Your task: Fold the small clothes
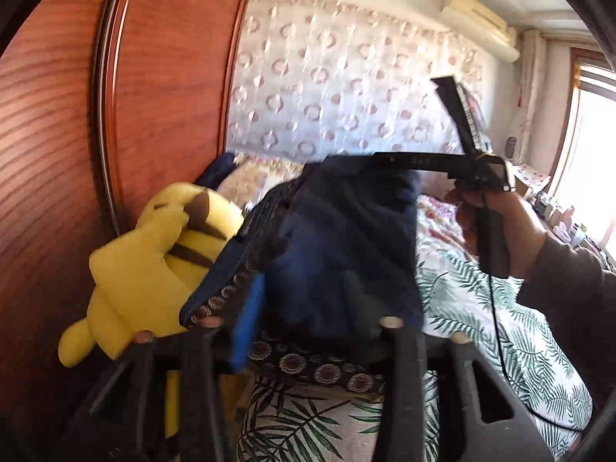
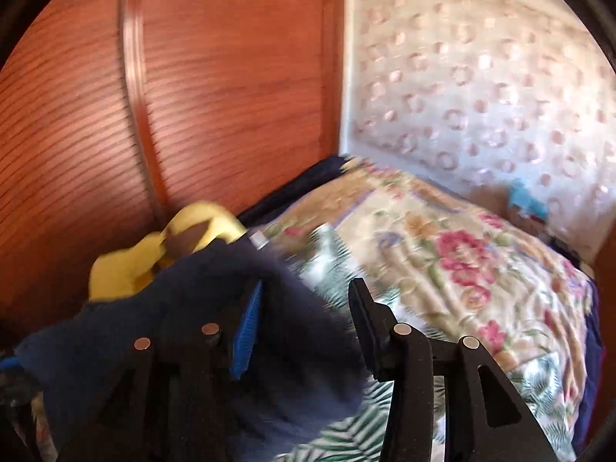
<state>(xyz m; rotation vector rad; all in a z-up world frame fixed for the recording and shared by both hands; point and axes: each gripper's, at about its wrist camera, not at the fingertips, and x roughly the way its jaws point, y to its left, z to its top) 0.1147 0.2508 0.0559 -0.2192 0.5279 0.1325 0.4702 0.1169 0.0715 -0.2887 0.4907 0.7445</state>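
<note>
A navy garment (image 1: 346,238) hangs bunched over the bed. In the left wrist view it fills the gap of my left gripper (image 1: 315,308). The blue pad (image 1: 246,319) stands clear at its left edge, and the cloth hides the other finger. A dark hem with round flower motifs (image 1: 327,369) runs below the garment. In the right wrist view the same navy garment (image 2: 215,308) lies loose between the spread jaws of my right gripper (image 2: 304,308). Neither the blue pad (image 2: 246,327) nor the black finger (image 2: 364,308) presses on it. A hand (image 1: 512,231) holds that gripper's handle at the right.
A yellow plush toy (image 1: 154,261) (image 2: 200,231) sits left of the garment against a red-brown wooden wardrobe (image 1: 77,115). The bed has a palm-leaf sheet (image 1: 481,308) and a floral quilt (image 2: 442,261). A padded headboard (image 1: 346,77) stands behind it, and a window (image 1: 593,154) is at far right.
</note>
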